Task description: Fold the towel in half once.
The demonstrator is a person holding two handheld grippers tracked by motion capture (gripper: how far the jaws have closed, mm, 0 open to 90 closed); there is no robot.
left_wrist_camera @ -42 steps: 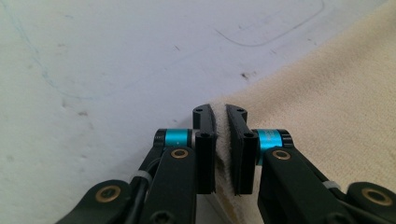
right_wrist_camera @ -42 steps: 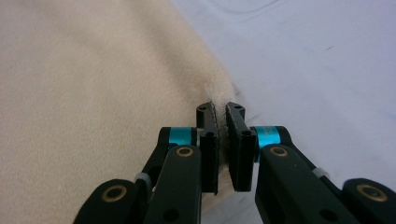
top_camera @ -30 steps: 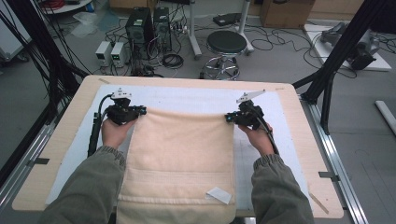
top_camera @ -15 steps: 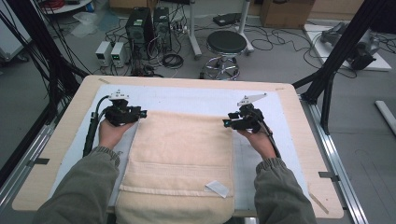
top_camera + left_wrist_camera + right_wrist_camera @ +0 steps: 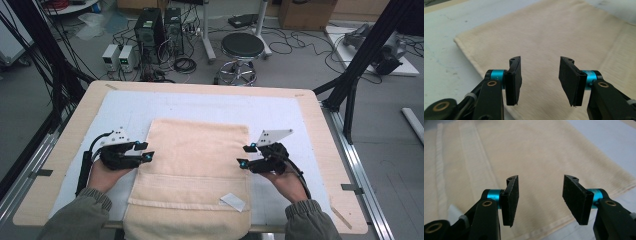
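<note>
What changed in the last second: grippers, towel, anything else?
Both hand-held grippers, left and right, let go of the towel's far corners and drew back toward the person along its sides; their jaws have just been opening, nothing between them. The towel's far edge now lies flat. Table and white label unchanged.

text: none readable | white tag (image 5: 233, 201) on towel (image 5: 197, 165), at 5 o'clock of it: too small to read | grey boxes (image 5: 119, 56) on floor at 11 o'clock: displays unreadable
</note>
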